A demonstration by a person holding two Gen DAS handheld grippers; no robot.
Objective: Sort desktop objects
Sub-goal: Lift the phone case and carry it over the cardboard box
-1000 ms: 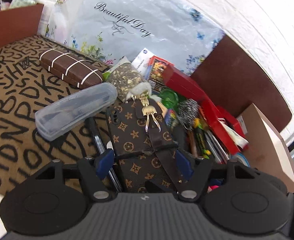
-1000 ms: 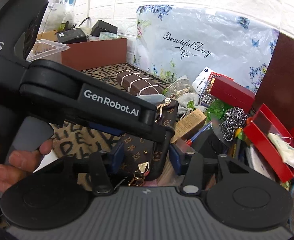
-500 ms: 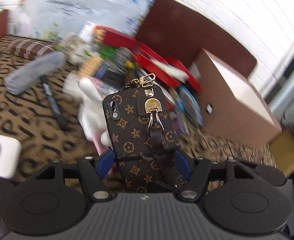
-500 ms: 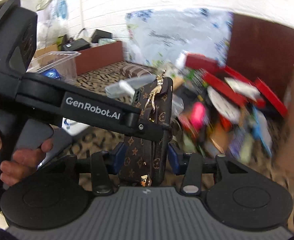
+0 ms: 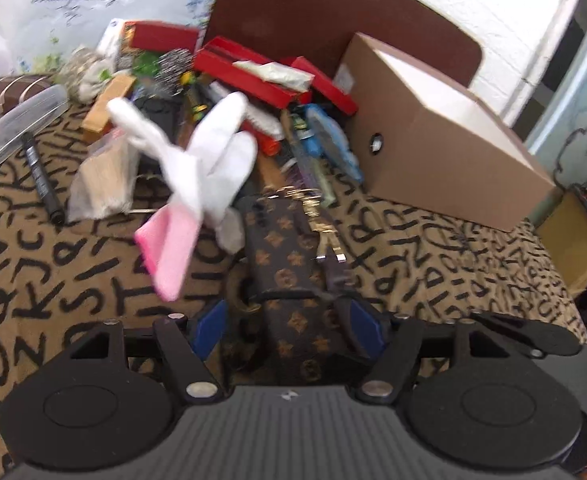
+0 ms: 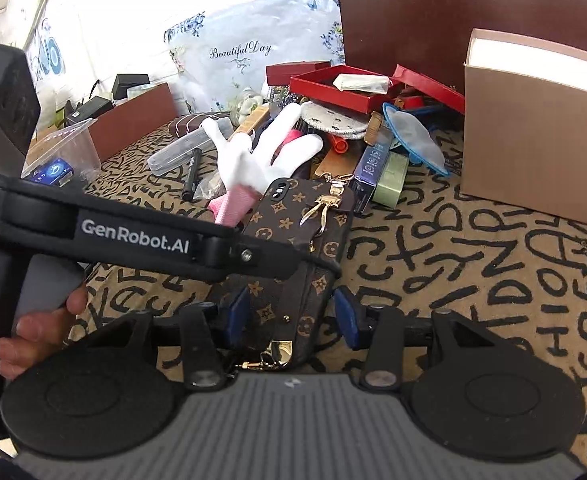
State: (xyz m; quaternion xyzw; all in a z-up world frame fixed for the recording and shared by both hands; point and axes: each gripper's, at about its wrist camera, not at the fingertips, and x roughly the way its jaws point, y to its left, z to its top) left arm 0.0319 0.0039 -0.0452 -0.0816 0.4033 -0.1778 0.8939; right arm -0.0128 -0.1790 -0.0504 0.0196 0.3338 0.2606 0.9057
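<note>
Phone case over the lettered cloth, between both pairs of fingers

The brown monogrammed phone case with gold clasp [image 6: 293,248] sits between the left gripper [image 5: 285,322] and the right gripper [image 6: 291,316]; both look parted, pads barely off its sides, so whether either presses I cannot tell. Best lowered flat onto the counter [image 6: 473,280], clear of the brown cardboard box [image 6: 533,140] and white rabbit-eared toy [image 5: 209,160].

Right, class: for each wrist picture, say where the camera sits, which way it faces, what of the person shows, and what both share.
Left wrist: on the left tool, facing forward and down at the phone case; only that tool shows.
Right wrist: on the right tool, facing down at the phone case; left tool and a hand show.
Shared: phone case, white glove, cardboard box.
</note>
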